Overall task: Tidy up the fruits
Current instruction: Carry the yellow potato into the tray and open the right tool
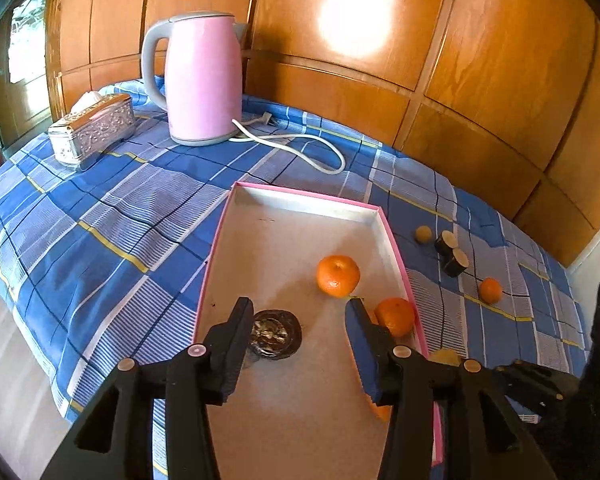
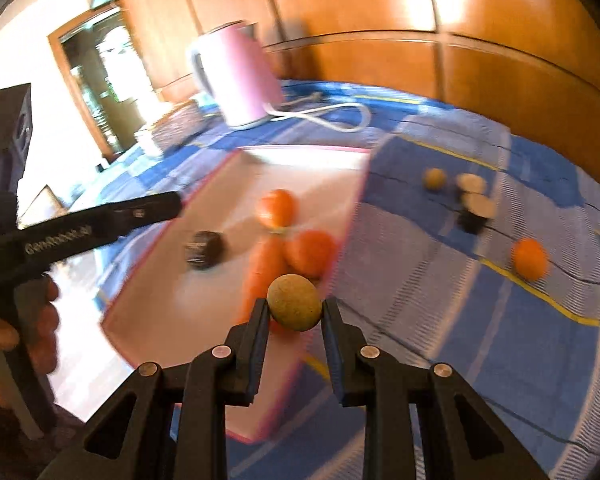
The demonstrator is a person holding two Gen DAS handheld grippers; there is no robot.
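Note:
A shallow pink-rimmed box (image 1: 300, 196) lies on the blue checked cloth. Inside it are two oranges (image 1: 337, 276) (image 1: 396, 316) and a dark round fruit (image 1: 276, 334). My left gripper (image 1: 298, 312) hangs open over the box's near end, with the dark fruit beside its left finger and untouched. My right gripper (image 2: 294, 309) is shut on a small tan round fruit (image 2: 294, 298), held above the box's right rim (image 2: 350, 224). On the cloth to the right of the box lie another tan fruit (image 2: 434, 179), two dark cut pieces (image 2: 474, 200) and a small orange (image 2: 530, 258).
A pink kettle (image 1: 204, 80) with a white cord (image 1: 300, 148) stands at the back, beside a silver tissue box (image 1: 92, 128). Wood panelling (image 1: 480, 60) runs behind the table. A hand (image 2: 32, 320) holds the left tool. The right wrist view is motion-blurred.

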